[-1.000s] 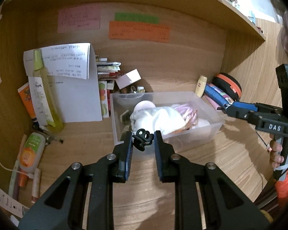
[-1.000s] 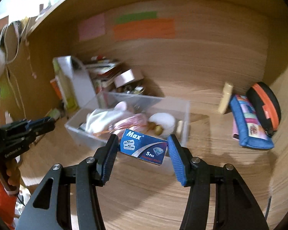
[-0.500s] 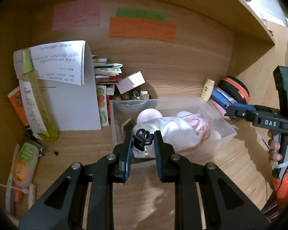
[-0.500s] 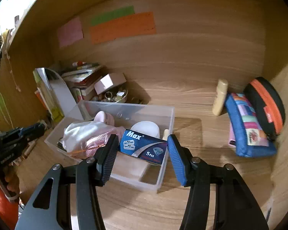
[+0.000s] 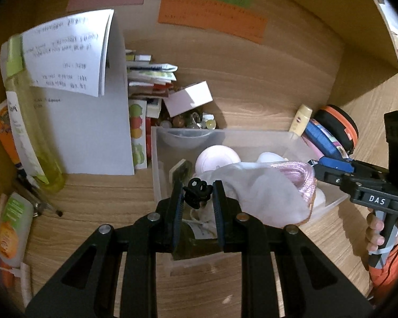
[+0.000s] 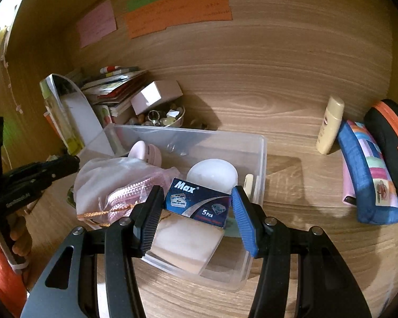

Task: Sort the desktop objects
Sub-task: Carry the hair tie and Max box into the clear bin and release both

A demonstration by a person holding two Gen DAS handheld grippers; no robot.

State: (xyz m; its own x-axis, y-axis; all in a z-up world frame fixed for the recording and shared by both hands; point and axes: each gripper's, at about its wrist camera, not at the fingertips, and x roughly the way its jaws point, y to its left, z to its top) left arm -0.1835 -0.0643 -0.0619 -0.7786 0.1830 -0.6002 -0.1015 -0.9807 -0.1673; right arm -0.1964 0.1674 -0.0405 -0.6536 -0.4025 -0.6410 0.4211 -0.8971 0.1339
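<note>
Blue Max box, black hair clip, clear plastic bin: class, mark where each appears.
Blue Max box (image 6: 197, 202), right wrist view, printed front face.
Black hair clip (image 5: 197, 193), left wrist view, its middle.
Clear plastic bin (image 6: 261, 159), right wrist view, right wall.

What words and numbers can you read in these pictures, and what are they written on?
"Max" and "5 Pcs": on the blue box held in the right gripper.
"DAS": on the right gripper's body, seen from the left wrist.
Sticky notes, white paper, bottles, the small print on the left gripper: too blurred to read.

Left gripper (image 5: 197, 198) clamps a black hair claw (image 5: 196, 193) above the clear bin (image 5: 156, 159). Right gripper (image 5: 314, 164) reaches over the bin's far side.
</note>
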